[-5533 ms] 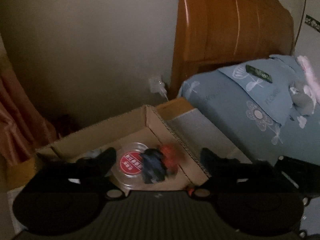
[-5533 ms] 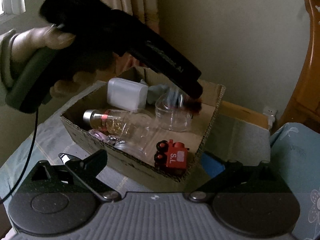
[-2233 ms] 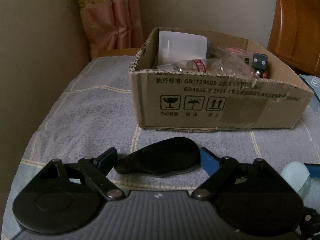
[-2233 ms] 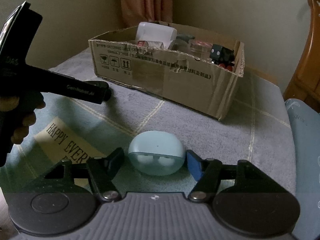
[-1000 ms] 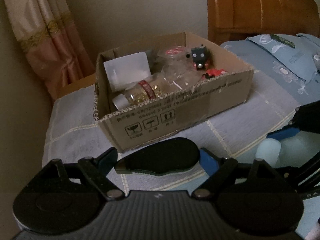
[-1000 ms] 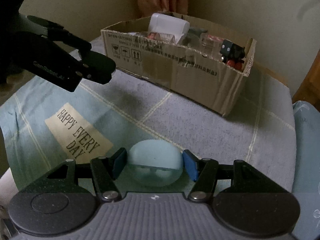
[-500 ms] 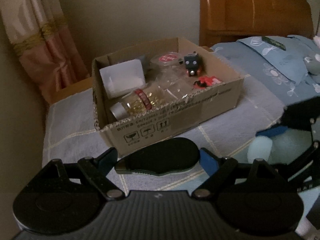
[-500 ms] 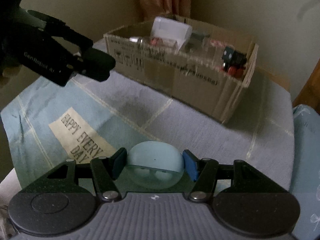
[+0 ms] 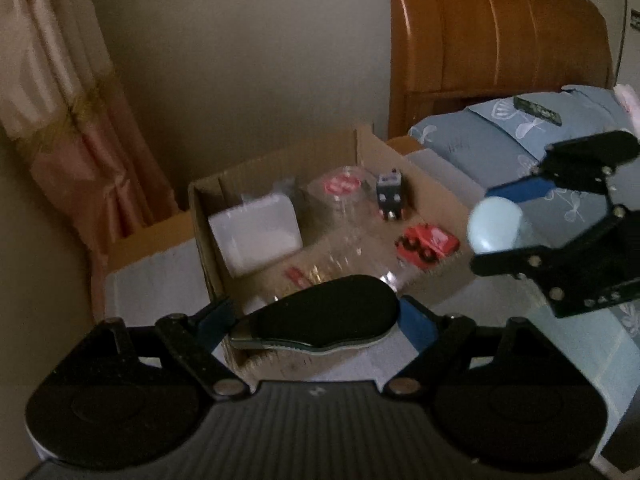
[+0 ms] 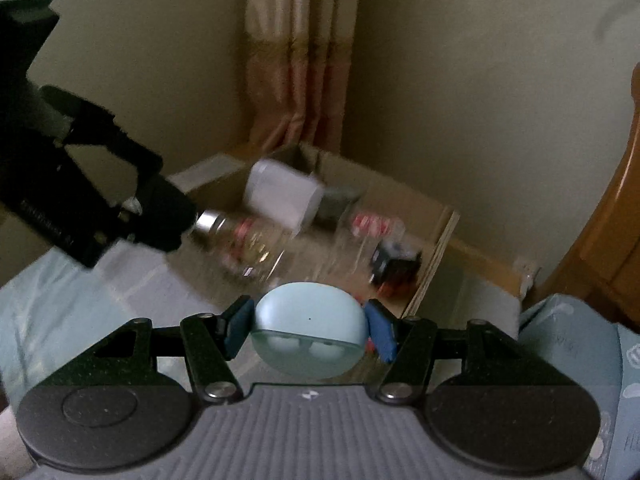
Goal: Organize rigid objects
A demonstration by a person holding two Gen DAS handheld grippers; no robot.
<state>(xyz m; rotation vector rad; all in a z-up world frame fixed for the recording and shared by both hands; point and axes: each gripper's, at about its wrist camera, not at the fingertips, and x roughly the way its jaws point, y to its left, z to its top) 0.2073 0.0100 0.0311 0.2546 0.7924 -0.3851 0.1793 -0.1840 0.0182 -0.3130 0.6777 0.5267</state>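
My left gripper [image 9: 316,318] is shut on a flat black oval object [image 9: 320,316], held above the near wall of the open cardboard box [image 9: 202,216]. My right gripper [image 10: 308,330] is shut on a pale blue earbud case [image 10: 310,320] and hangs over the box's near right part. The left wrist view shows that same case [image 9: 494,220] at the right. Inside the box lie a white square container [image 9: 256,234], a clear jar with a red label [image 9: 344,186], a small bottle with a silver cap [image 10: 240,234], a dark toy [image 9: 390,196] and a red toy [image 9: 426,244].
The box stands on a cloth-covered table [image 9: 156,280] beside a wall. A pink curtain [image 9: 68,128] hangs at the left. A wooden headboard [image 9: 500,32] and a blue flowered pillow [image 9: 500,136] lie to the right. Both views are blurred by motion.
Both grippers have risen with their objects and come in over the box. The box's open top now lies below them instead of its front wall.
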